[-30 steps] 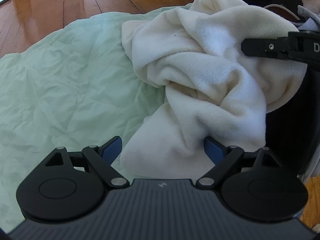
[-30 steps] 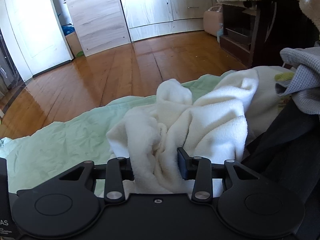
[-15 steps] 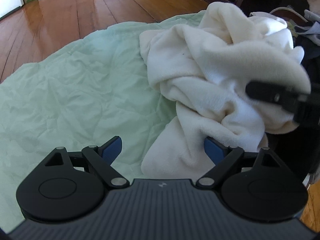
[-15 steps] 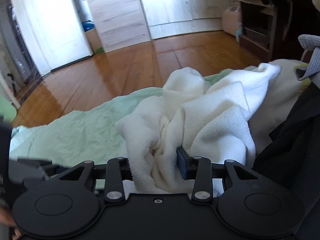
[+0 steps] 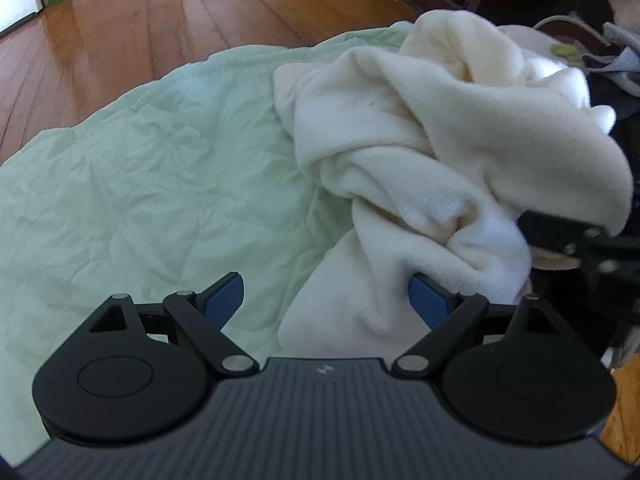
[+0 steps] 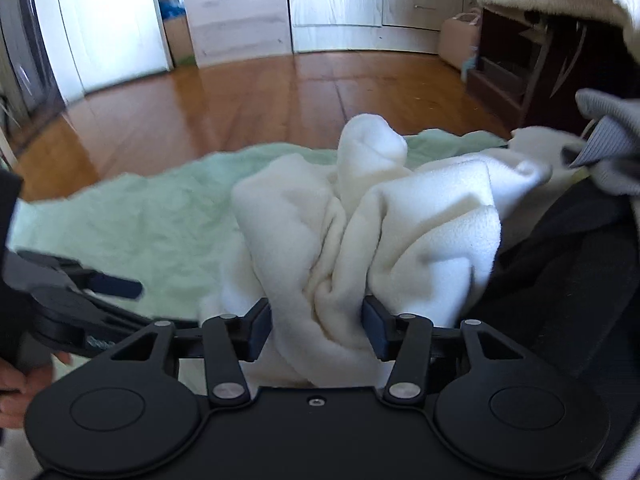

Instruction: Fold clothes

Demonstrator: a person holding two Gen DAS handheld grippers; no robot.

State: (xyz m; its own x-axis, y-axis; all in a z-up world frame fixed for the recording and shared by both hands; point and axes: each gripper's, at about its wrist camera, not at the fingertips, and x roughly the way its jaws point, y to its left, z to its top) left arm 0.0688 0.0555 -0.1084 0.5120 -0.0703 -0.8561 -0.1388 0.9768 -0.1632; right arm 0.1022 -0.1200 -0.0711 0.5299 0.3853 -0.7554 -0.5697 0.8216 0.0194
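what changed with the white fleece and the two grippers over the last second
The right gripper, shut on the white fleece, dropped lower in the left view, and the bundle slid right across the green quilt. The left gripper entered the right view. Both grips unchanged: left open around a fold.

Cream fleece garment (image 5: 420,152), pale green quilted sheet (image 5: 160,184), brown floor (image 6: 240,108).
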